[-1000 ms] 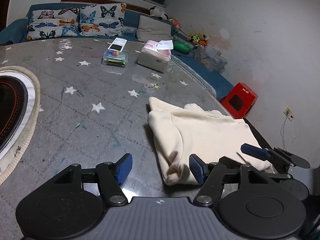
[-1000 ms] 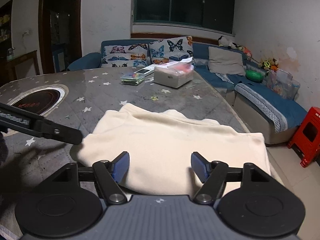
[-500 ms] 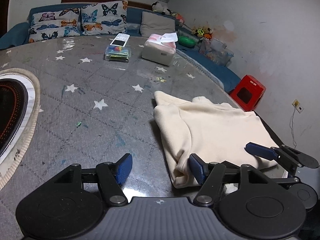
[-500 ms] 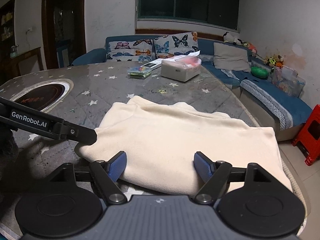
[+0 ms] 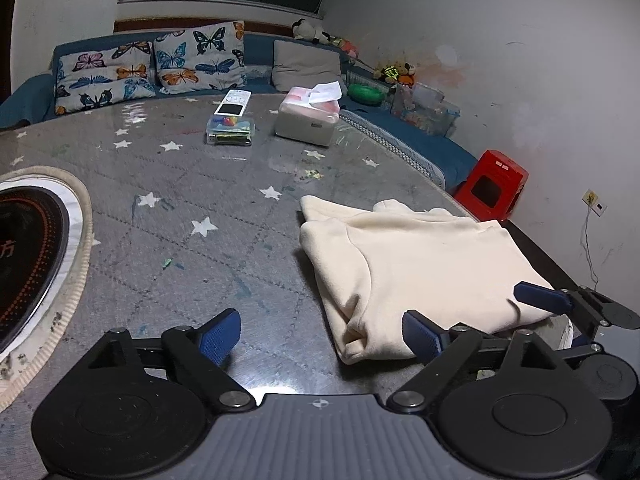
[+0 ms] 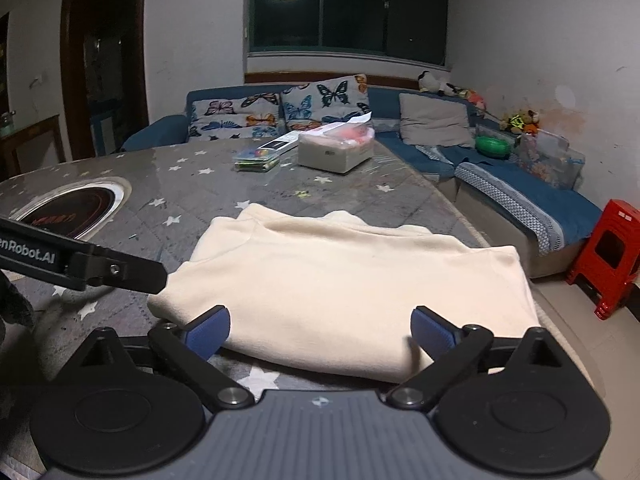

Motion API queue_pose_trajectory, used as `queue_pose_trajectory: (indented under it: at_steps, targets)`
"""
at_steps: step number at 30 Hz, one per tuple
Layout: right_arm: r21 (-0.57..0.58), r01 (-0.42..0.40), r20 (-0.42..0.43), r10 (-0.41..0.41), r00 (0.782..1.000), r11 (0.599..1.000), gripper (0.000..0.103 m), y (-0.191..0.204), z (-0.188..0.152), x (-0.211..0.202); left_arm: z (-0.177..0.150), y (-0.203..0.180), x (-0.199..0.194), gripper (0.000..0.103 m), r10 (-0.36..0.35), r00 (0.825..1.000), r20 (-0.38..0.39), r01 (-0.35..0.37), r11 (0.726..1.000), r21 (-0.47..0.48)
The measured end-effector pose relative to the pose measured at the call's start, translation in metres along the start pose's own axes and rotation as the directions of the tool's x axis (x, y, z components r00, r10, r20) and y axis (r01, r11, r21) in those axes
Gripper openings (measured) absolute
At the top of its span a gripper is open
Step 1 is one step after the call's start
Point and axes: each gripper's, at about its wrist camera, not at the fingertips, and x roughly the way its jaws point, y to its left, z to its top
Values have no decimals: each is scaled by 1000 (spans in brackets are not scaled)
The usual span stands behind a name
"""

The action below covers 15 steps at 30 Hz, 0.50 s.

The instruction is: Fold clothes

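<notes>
A cream sweatshirt point(image 5: 416, 264) lies folded into a rectangle near the table's right edge; it also shows in the right wrist view point(image 6: 352, 280). My left gripper point(image 5: 320, 332) is open and empty, low over the table at the garment's near left corner. My right gripper point(image 6: 320, 326) is open and empty, just before the garment's near edge. The right gripper's finger point(image 5: 540, 298) shows in the left wrist view over the garment's right side. The left gripper's arm point(image 6: 80, 262) shows at the left of the right wrist view.
The round table has a grey star-patterned cover point(image 5: 180, 216) and an inset cooktop point(image 5: 28, 248) at left. A tissue box point(image 5: 308, 120), a clear box point(image 5: 231, 130) and a remote point(image 5: 233, 103) sit at the far side. A red stool point(image 5: 490, 188) stands beyond the right edge.
Both grippers have drawn back and risen a little from the folded sweatshirt, staying open. The sweatshirt has not moved.
</notes>
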Motion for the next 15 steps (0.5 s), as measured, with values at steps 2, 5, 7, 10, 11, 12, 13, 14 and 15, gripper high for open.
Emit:
queue_pose_trajectory:
  at_steps: [2, 5, 7, 10, 11, 12, 13, 14, 15]
  targets:
    - [4, 15, 3, -15, 1000, 1000, 103, -1, 0, -2, -1, 1, -2, 94, 1, 1000, 4, -1, 1000, 2]
    - [5, 31, 11, -31, 999, 1000, 103, -2, -2, -5, -2, 1, -5, 97, 7, 1000, 11, -7, 1000, 9]
    - [10, 40, 17, -40, 999, 999, 103, -2, -3, -7, -3, 1, -8, 100, 12, 1000, 16, -12, 1000, 16]
    - [20, 51, 21, -51, 998, 998, 103, -4, -4, -10, -4, 0, -11, 103, 12, 1000, 24, -13, 1000, 25]
    - [23, 51, 22, -51, 998, 998, 103, -5, -5, -11, -5, 0, -12, 103, 12, 1000, 27, -13, 1000, 28]
    - [25, 50, 23, -51, 998, 998, 103, -5, -5, -12, -5, 0, -14, 103, 12, 999, 29, -13, 999, 31]
    - [29, 48, 24, -48, 999, 998, 103, -5, -5, -13, -6, 0, -14, 103, 13, 999, 31, -14, 999, 33]
    - [32, 46, 25, -46, 999, 998, 103, -6, -5, -14, -6, 0, -15, 103, 13, 999, 33, -15, 999, 35]
    - [36, 44, 29, -46, 999, 998, 103, -5, -5, -15, -6, 0, -16, 103, 14, 999, 34, -15, 999, 37]
